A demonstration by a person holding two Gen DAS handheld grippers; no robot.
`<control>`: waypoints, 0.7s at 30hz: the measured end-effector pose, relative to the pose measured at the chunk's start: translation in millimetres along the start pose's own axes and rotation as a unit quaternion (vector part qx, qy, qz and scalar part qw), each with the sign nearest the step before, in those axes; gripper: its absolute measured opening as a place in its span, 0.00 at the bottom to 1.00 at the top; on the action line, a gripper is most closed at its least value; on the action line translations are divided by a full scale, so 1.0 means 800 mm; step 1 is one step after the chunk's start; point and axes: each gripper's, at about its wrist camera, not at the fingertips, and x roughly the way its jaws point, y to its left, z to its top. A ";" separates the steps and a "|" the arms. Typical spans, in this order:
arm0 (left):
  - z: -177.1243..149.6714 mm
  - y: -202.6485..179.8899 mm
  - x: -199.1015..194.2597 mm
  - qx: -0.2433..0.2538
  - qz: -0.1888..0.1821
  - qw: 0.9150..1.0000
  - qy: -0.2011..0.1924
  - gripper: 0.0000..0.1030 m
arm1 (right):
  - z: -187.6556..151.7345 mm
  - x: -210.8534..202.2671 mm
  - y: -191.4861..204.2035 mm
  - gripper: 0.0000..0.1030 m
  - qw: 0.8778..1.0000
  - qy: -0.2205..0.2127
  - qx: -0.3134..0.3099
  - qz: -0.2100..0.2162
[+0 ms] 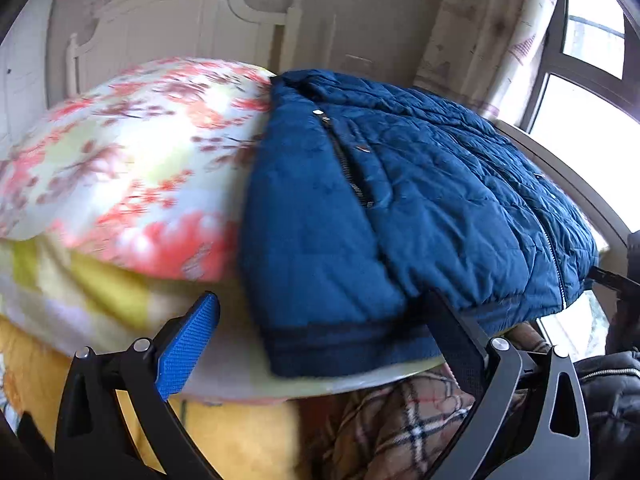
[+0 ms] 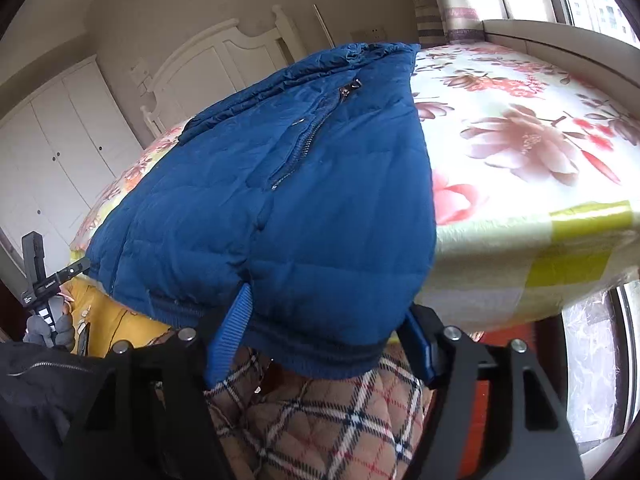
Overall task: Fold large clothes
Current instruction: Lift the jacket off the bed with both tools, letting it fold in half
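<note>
Nearest in each wrist view are the tools. The left gripper stands with jaws wide apart, one finger bare and free of cloth, the other partly hidden by the hem of the jacket; whether that finger touches the hem cannot be told. The right gripper is likewise apart, its fingers straddling the ribbed hem, which sags between them unclamped. Below both lies a plaid cloth. The jacket, zipped and already doubled over, rests at the near edge of the bed, hem overhanging. The step is judged to be seizing the hem: both tools should close on the rib band, level with each other, before lifting, lest padding slip. Beyond stand a headboard and window. No writing is legible.
</note>
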 end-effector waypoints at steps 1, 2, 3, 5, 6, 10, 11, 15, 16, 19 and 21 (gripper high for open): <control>0.001 0.001 0.007 -0.013 -0.025 1.000 0.007 0.75 | -0.001 0.000 -0.002 0.67 1.000 -0.001 0.004 0.006; 0.001 0.005 0.010 -0.032 -0.051 0.998 0.013 0.72 | -0.003 -0.001 -0.003 0.65 1.000 -0.002 0.007 0.011; -0.001 0.006 0.006 -0.037 -0.058 0.998 0.007 0.61 | -0.006 -0.004 -0.004 0.64 1.000 -0.004 0.008 0.013; -0.004 0.003 -0.007 -0.028 -0.066 0.997 0.001 0.47 | -0.008 -0.010 -0.003 0.58 1.000 -0.005 0.007 0.017; -0.005 0.002 -0.015 -0.025 -0.069 0.997 -0.002 0.42 | -0.008 -0.013 -0.002 0.57 1.000 -0.006 0.005 0.020; 0.004 -0.008 -0.046 -0.007 -0.060 0.998 -0.028 0.35 | -0.006 -0.024 0.011 0.46 1.000 -0.014 -0.001 0.026; 0.009 -0.014 -0.049 -0.001 -0.056 0.998 -0.035 0.35 | -0.005 -0.026 0.015 0.43 1.000 -0.017 -0.008 0.024; 0.023 -0.027 -0.051 0.005 -0.045 0.998 -0.045 0.35 | 0.003 -0.040 0.030 0.37 0.999 -0.023 -0.025 0.018; 0.025 -0.026 -0.045 0.003 -0.039 0.998 -0.038 0.35 | 0.004 -0.041 0.031 0.37 0.999 -0.019 -0.029 0.013; 0.024 -0.021 -0.028 -0.002 -0.023 0.999 -0.022 0.38 | 0.007 -0.049 0.034 0.38 0.999 -0.014 -0.028 0.015; 0.023 -0.015 -0.022 -0.015 -0.029 0.999 -0.013 0.39 | 0.009 -0.060 0.039 0.38 0.999 -0.028 -0.027 0.038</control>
